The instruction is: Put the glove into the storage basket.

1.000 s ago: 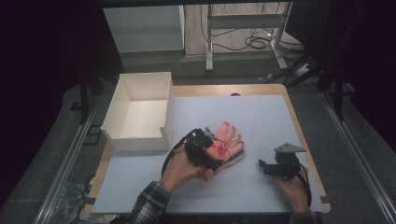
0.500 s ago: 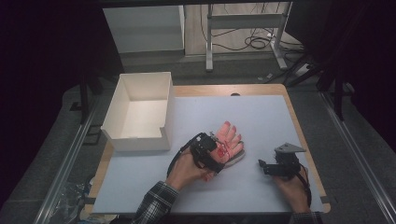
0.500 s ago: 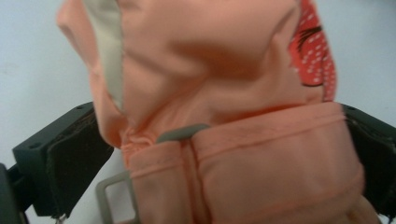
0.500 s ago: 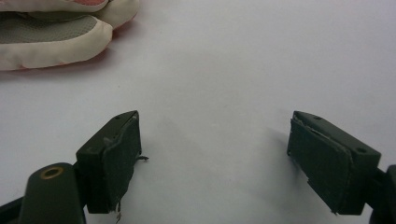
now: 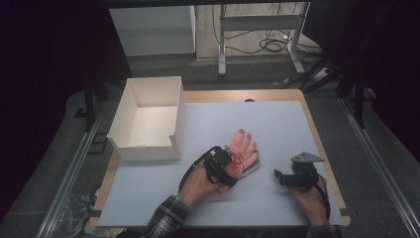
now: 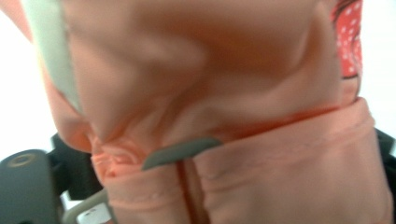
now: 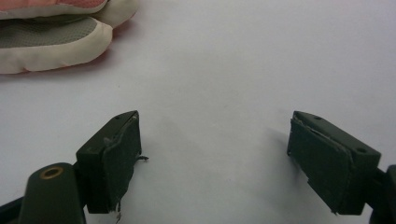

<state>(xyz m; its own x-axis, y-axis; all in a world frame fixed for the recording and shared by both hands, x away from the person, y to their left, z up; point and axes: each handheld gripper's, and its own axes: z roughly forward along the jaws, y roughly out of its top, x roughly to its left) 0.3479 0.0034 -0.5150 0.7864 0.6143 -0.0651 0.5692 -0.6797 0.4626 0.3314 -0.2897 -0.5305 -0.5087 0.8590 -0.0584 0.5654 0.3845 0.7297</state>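
Dark room w/ a metal frame (image 5: 260, 29) and cables at 12 o'clock; the wooden table (image 5: 317, 134) carried a white sheet (image 5: 277, 134) and a white box (image 5: 148, 119) at 10.

Pink glove (image 5: 242, 151) lay mid-sheet. Left gripper (image 5: 229, 166), at its 7 o'clock cuff, had just been closing its jaws, cuff fabric between them, pinch not confirmable. Right gripper (image 5: 278, 176), at 4, sat wide open, holding nothing.

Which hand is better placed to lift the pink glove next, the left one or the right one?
Left. The left tool is down on the glove, its jaws just closing around the cuff. The right tool rests open on the table, apart.
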